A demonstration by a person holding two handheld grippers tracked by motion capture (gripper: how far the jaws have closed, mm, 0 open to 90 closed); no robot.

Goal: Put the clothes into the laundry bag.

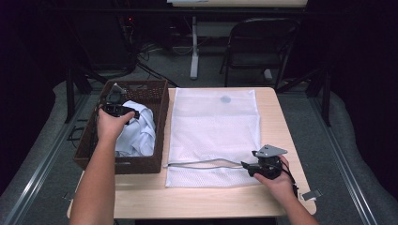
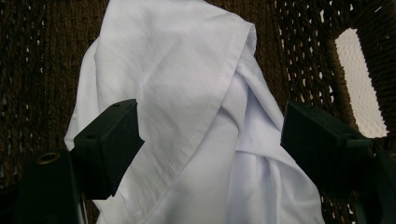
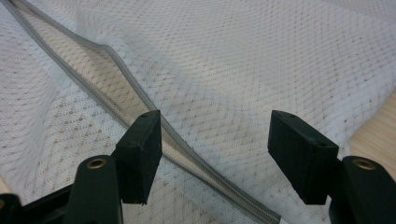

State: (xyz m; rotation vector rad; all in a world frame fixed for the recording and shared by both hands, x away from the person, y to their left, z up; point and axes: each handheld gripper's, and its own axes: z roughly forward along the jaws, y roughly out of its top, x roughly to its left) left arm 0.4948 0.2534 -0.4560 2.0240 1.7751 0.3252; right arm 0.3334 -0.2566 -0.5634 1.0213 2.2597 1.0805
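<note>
Both grippers gaped wide: left gripper (image 2: 210, 140) over crumpled white shirt (image 2: 187, 93) in woven basket (image 2: 37, 56); right gripper (image 3: 215, 158) over zippered mesh laundry bag (image 3: 243, 70).

No legible text, label, brand, number or sign found on any surface in views.

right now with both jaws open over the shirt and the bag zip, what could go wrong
The left hand-held gripper is open over loose folds of the white shirt; it may pinch one thin layer that slips, or drag cloth on the wicker basket. The right hand-held gripper straddles the zip edge of the mesh bag; closing could catch both layers and keep the bag shut.
</note>
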